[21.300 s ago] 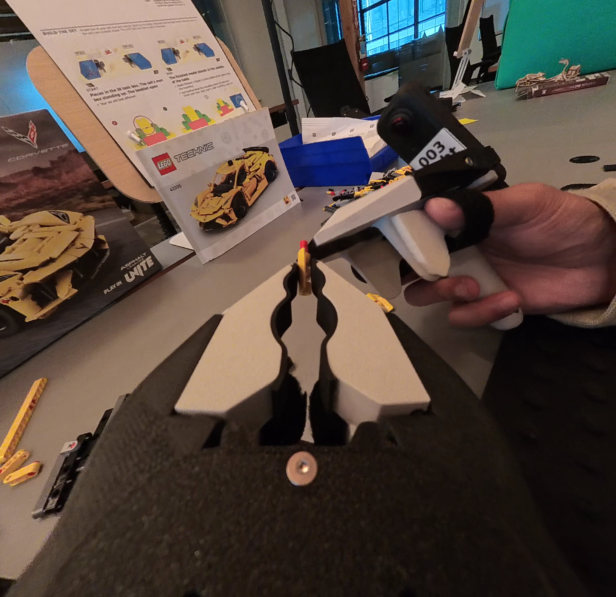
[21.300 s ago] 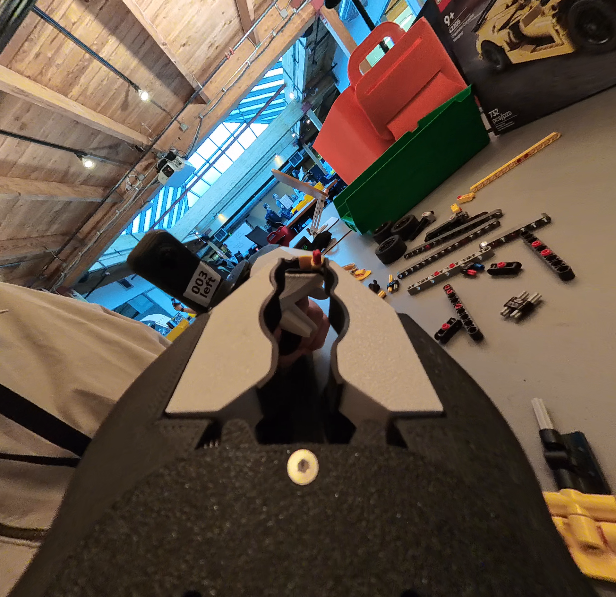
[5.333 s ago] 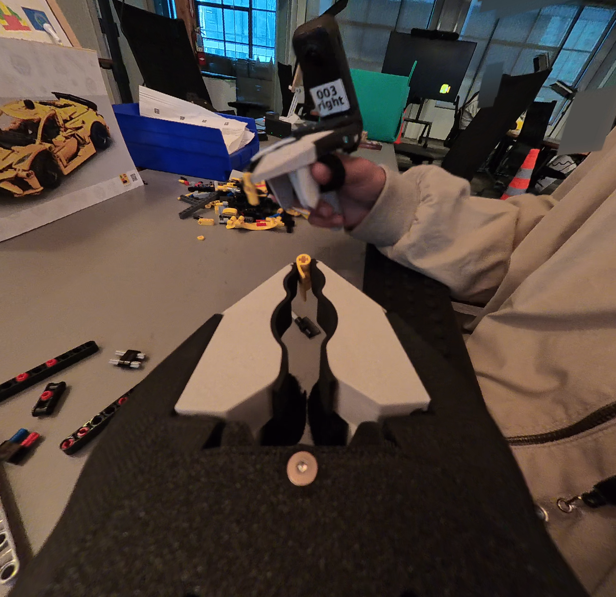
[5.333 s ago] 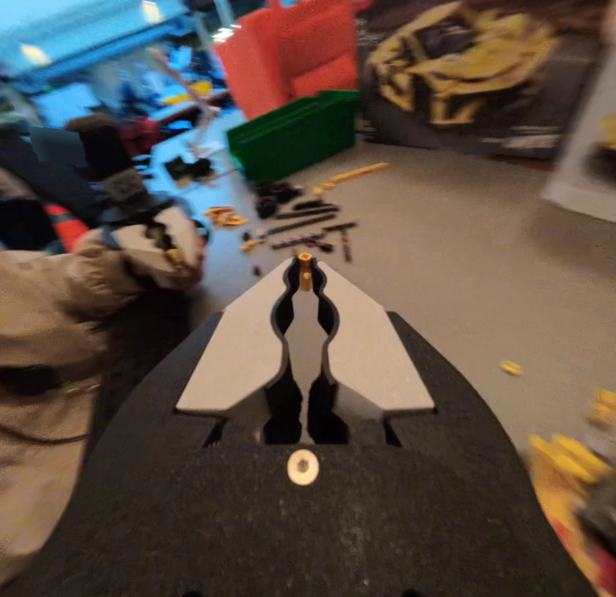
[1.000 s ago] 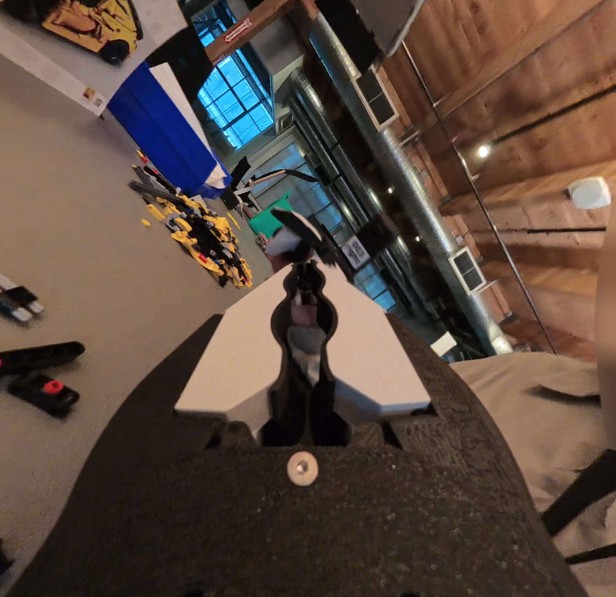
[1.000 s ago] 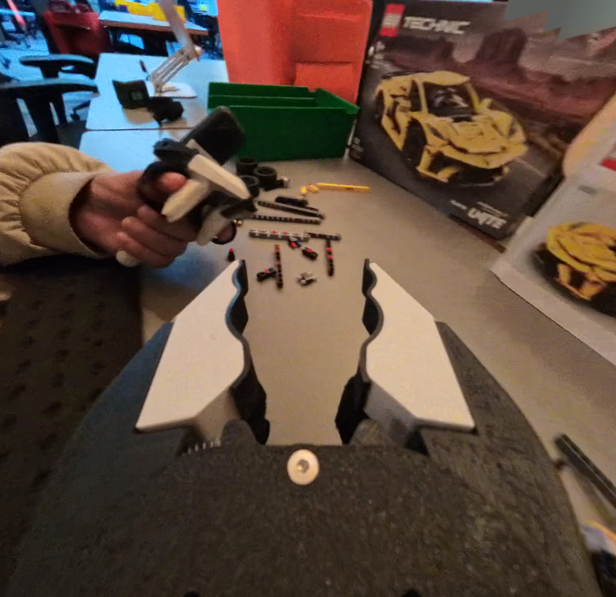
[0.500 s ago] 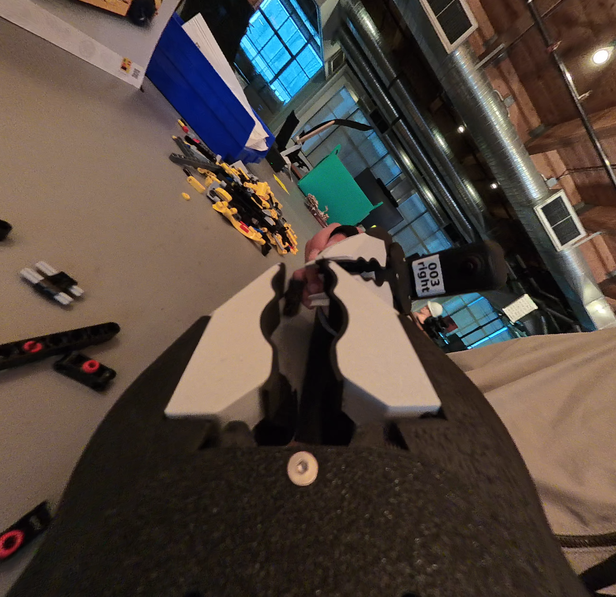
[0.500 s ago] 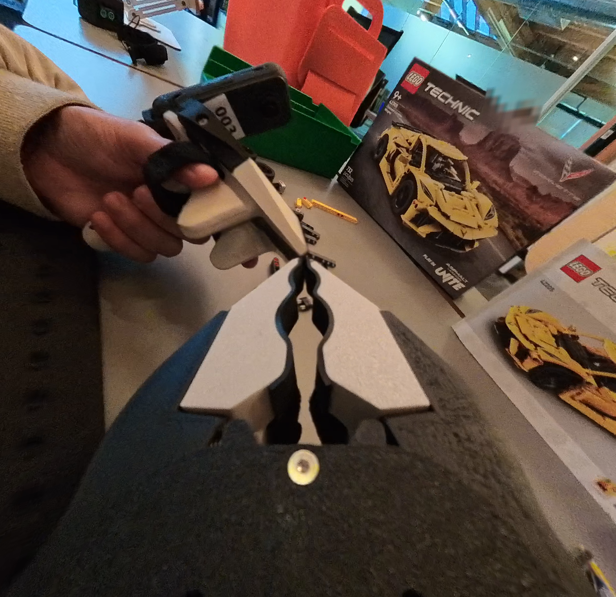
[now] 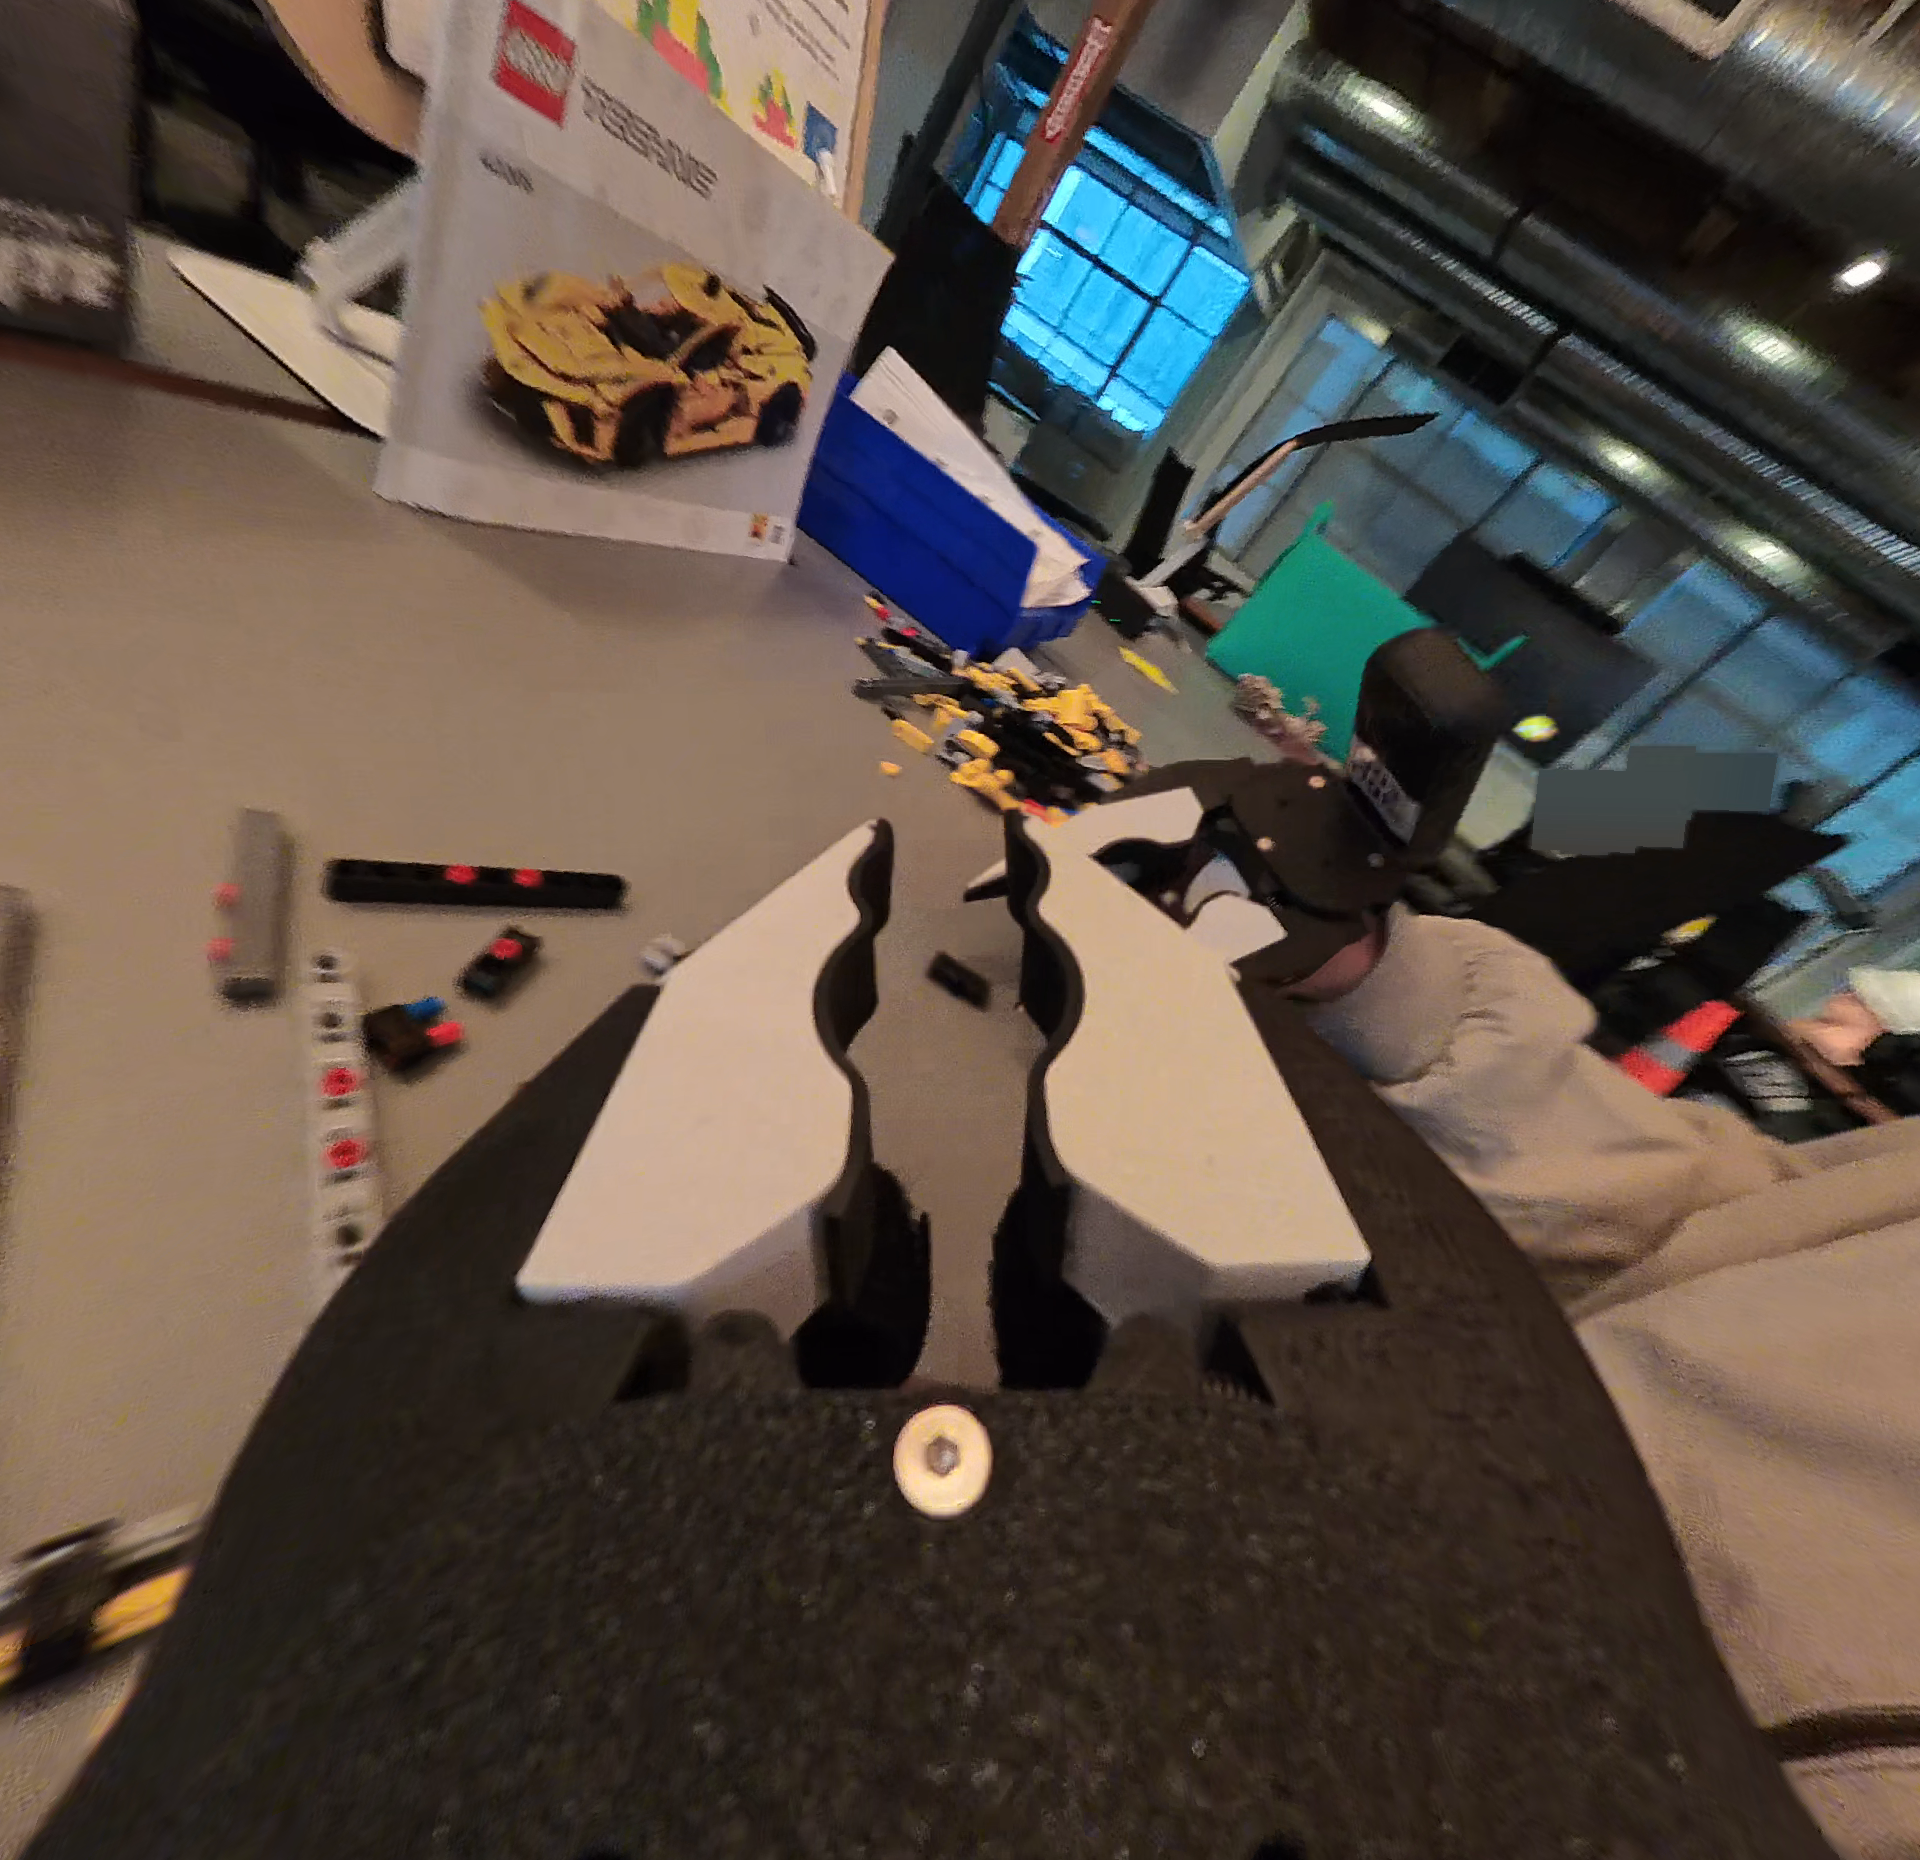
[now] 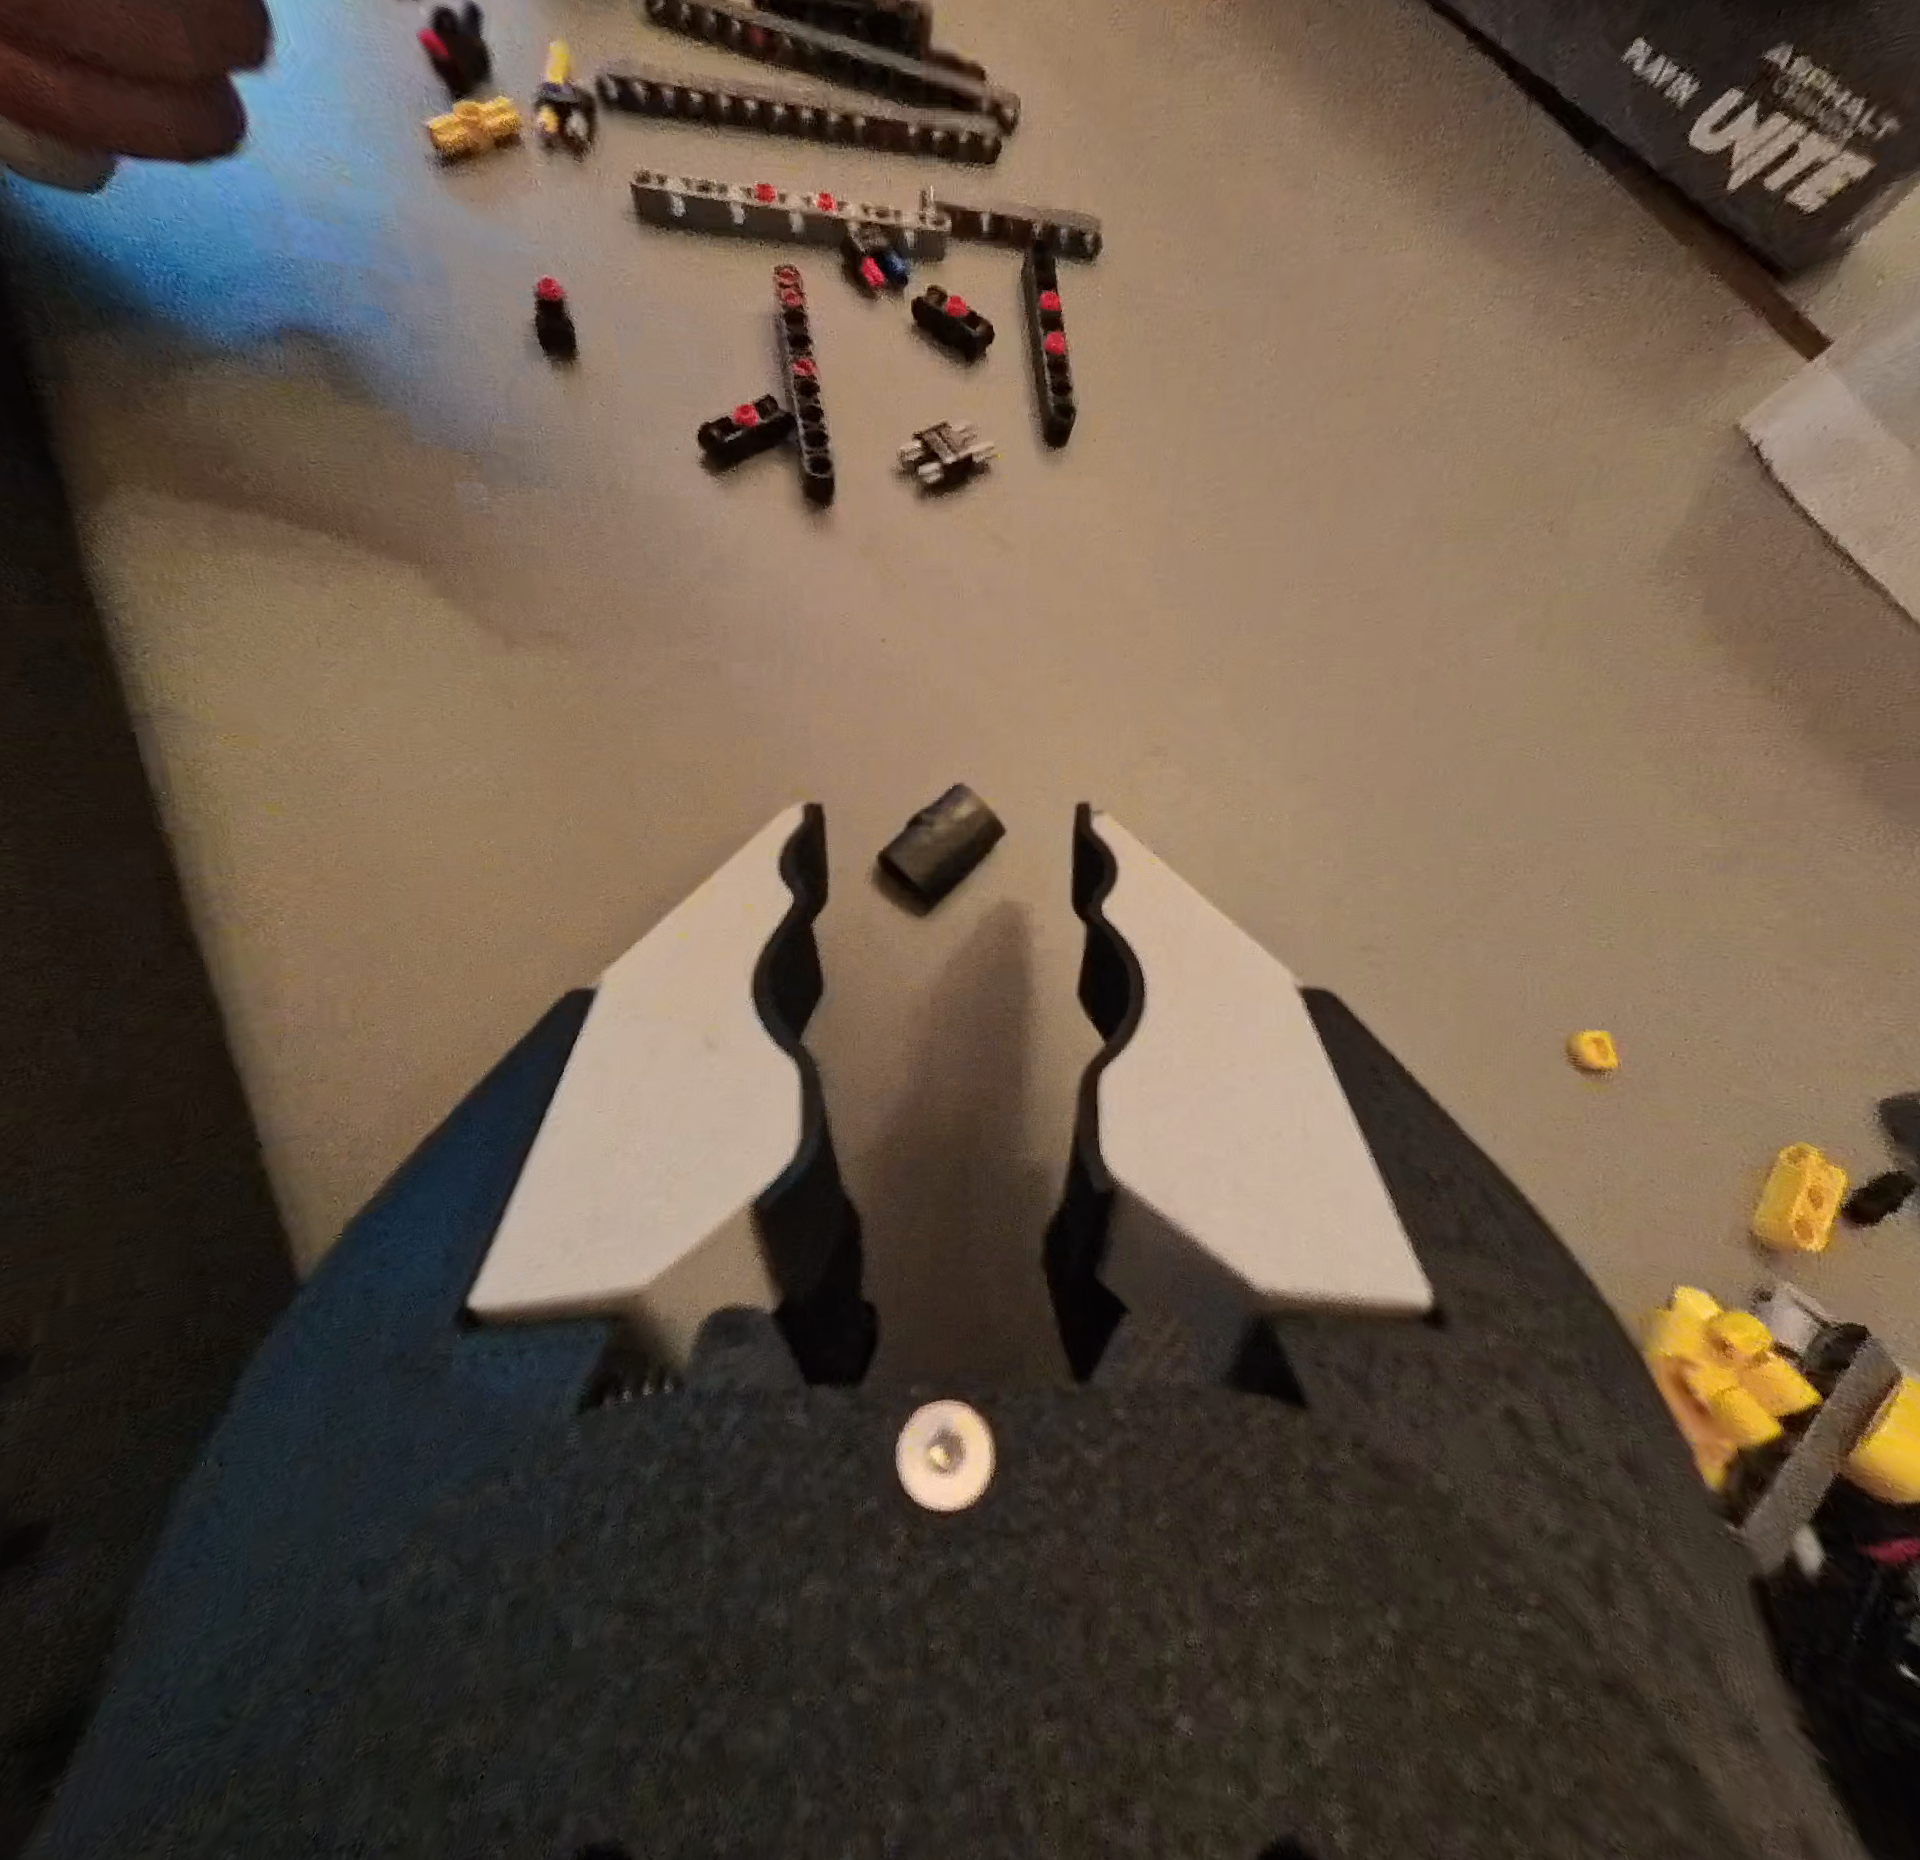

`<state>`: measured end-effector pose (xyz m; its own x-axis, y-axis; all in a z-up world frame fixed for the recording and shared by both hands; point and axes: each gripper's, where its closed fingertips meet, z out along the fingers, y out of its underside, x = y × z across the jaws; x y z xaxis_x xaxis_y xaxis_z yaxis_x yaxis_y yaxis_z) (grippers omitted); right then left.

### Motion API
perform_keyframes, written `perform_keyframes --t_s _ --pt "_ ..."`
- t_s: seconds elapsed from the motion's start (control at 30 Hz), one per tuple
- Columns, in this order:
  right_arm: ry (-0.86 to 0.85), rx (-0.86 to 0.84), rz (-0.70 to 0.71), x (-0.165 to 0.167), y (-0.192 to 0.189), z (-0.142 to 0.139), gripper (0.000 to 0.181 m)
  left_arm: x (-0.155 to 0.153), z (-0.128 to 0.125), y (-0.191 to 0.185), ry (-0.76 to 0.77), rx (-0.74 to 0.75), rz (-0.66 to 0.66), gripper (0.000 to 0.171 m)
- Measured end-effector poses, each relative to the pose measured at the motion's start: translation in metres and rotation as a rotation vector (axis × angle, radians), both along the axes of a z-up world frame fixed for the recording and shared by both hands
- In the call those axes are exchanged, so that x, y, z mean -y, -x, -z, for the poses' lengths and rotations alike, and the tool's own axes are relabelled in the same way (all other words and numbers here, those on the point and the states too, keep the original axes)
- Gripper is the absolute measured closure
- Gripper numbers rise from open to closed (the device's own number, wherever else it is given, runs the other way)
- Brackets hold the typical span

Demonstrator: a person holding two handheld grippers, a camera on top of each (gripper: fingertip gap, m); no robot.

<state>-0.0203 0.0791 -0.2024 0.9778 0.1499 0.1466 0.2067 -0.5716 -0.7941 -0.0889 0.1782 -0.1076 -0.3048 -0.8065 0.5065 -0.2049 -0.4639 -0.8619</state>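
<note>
Right tongs (image 10: 948, 823): yours gape, straddling a small black piece (image 10: 941, 846) on the desk (image 10: 1351, 615).
Left tongs (image 9: 948, 844): parted, holding nothing.

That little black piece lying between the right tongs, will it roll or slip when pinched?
The small black piece looks rounded like a short tube, so it may roll. It is probably stiff, light plastic. It lies askew between the open right tongs, so it might twist on closing.

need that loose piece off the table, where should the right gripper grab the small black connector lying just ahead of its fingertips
Grip the small black connector across its short width, from above. It lies flat and skewed, so the open right gripper probably needs a slight twist to meet its long sides squarely.
</note>
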Motion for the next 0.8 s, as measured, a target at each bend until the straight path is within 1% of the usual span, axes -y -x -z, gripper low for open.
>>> perform_keyframes --t_s 0.07,0.1,0.13,0.17,0.2,0.27,0.3,0.37,0.4,0.47,0.5,0.53,0.6,0.63,0.7,0.77,0.8 --pt "0.068 -0.069 0.012 -0.003 0.000 0.012 0.133 -0.021 -0.002 0.010 -0.078 0.021 -0.090 0.150" --pt "0.107 -0.106 0.017 -0.004 0.000 0.018 0.135 -0.032 -0.004 0.015 -0.104 0.033 -0.138 0.150" --pt "0.114 -0.154 0.019 -0.004 0.001 0.017 0.136 -0.043 -0.005 0.021 -0.124 0.040 -0.184 0.150" --pt "0.116 -0.167 0.020 -0.004 0.000 0.017 0.147 -0.054 -0.004 0.026 -0.143 0.040 -0.226 0.151" --pt "0.116 -0.134 0.049 -0.003 -0.008 0.018 0.165 -0.065 -0.002 0.032 -0.159 0.030 -0.268 0.151" --pt "0.129 -0.094 0.046 0.002 -0.011 0.017 0.165 -0.083 0.006 0.040 -0.173 -0.010 -0.329 0.151" --pt "0.114 -0.075 0.059 0.005 -0.017 0.012 0.165 -0.087 0.011 0.042 -0.170 -0.037 -0.332 0.151" --pt "0.038 -0.033 0.168 0.015 -0.047 -0.010 0.166 -0.083 0.024 0.044 -0.175 -0.104 -0.278 0.151" --pt "-0.010 -0.006 0.254 0.025 -0.072 -0.025 0.165 -0.076 0.034 0.044 -0.201 -0.160 -0.233 0.150" --pt "-0.089 0.068 0.464 0.059 -0.135 -0.056 0.165 -0.061 0.060 0.050 -0.299 -0.341 -0.142 0.148" --pt "-0.096 0.101 0.566 0.080 -0.165 -0.066 0.165 -0.052 0.069 0.055 -0.358 -0.416 -0.098 0.142" --pt "-0.076 0.125 0.657 0.103 -0.192 -0.070 0.165 -0.045 0.074 0.058 -0.416 -0.463 -0.078 0.141" --pt "-0.012 0.135 0.789 0.140 -0.229 -0.063 0.165 -0.038 0.074 0.062 -0.489 -0.489 -0.096 0.141" --pt "0.003 0.106 0.827 0.151 -0.239 -0.056 0.164 -0.033 0.074 0.065 -0.501 -0.501 -0.089 0.141" --pt "-0.004 0.029 0.839 0.155 -0.243 -0.045 0.158 -0.033 0.075 0.072 -0.515 -0.539 -0.091 0.141" --pt "-0.024 -0.003 0.829 0.154 -0.242 -0.040 0.154 -0.045 0.071 0.080 -0.541 -0.544 -0.155 0.141" --pt "-0.038 -0.003 0.819 0.151 -0.240 -0.042 0.148 -0.053 0.068 0.085 -0.553 -0.539 -0.195 0.141"
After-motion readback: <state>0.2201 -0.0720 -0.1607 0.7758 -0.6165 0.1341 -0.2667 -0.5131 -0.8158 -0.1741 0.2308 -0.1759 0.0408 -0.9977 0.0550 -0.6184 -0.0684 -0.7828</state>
